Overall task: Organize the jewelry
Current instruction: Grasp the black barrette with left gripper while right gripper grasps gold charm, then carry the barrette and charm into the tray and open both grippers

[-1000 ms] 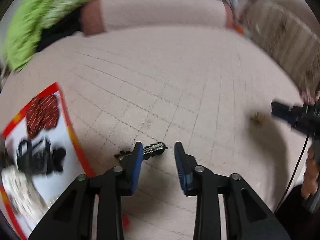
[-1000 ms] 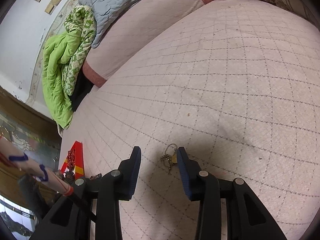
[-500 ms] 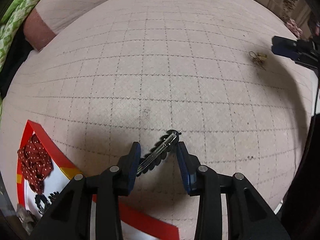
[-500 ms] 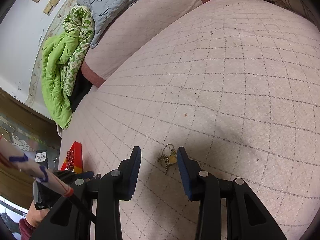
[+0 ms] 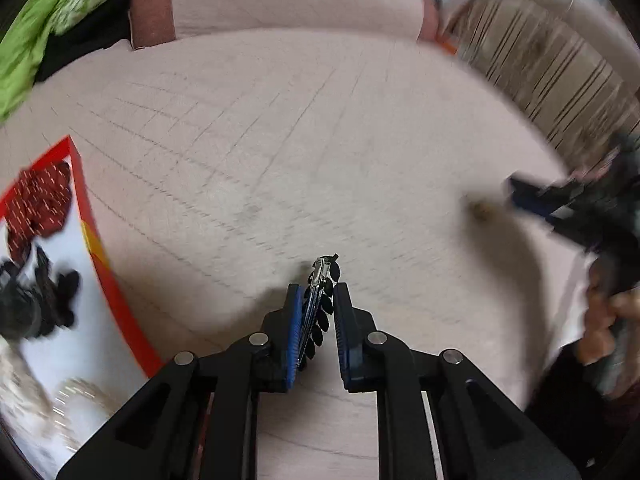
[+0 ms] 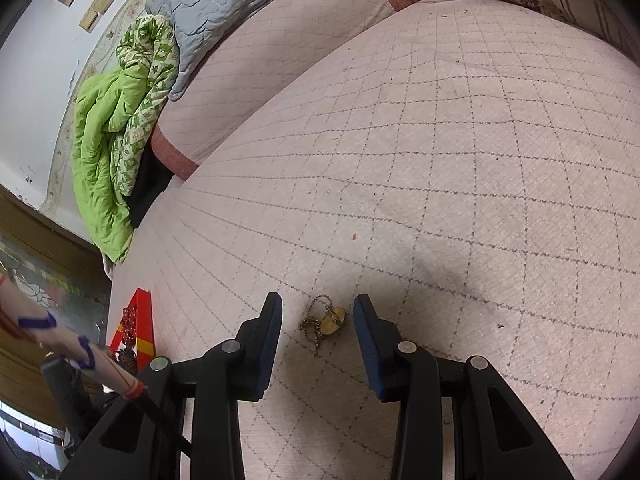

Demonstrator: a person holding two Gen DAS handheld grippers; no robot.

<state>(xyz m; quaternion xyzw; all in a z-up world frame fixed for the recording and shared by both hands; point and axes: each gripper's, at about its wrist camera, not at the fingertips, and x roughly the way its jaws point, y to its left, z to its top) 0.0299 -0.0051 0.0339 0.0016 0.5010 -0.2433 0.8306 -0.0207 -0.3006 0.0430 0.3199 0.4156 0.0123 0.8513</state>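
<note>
My left gripper (image 5: 316, 300) is shut on a silver hair clip with black leaf-shaped beads (image 5: 318, 308) and holds it above the pink quilted bed cover. A red-rimmed white tray (image 5: 100, 280) lies at the left with a red beaded piece (image 5: 38, 204) and a black piece (image 5: 36, 300) in it. My right gripper (image 6: 318, 316) is open, with a gold chain and round pendant (image 6: 326, 318) lying on the cover between its fingers. The right gripper also shows blurred in the left wrist view (image 5: 536, 200), next to the gold piece (image 5: 480, 210).
A green blanket (image 6: 116, 132) and a grey quilt (image 6: 224, 4) are piled at the head of the bed. The tray's red corner (image 6: 136, 320) shows left of the right gripper. A patterned wall (image 5: 560, 80) lies beyond the bed's right edge.
My left gripper has closed on the hair clip and lifted it, swinging so the tray is at its left. My right gripper has crept closer around the gold pendant.
</note>
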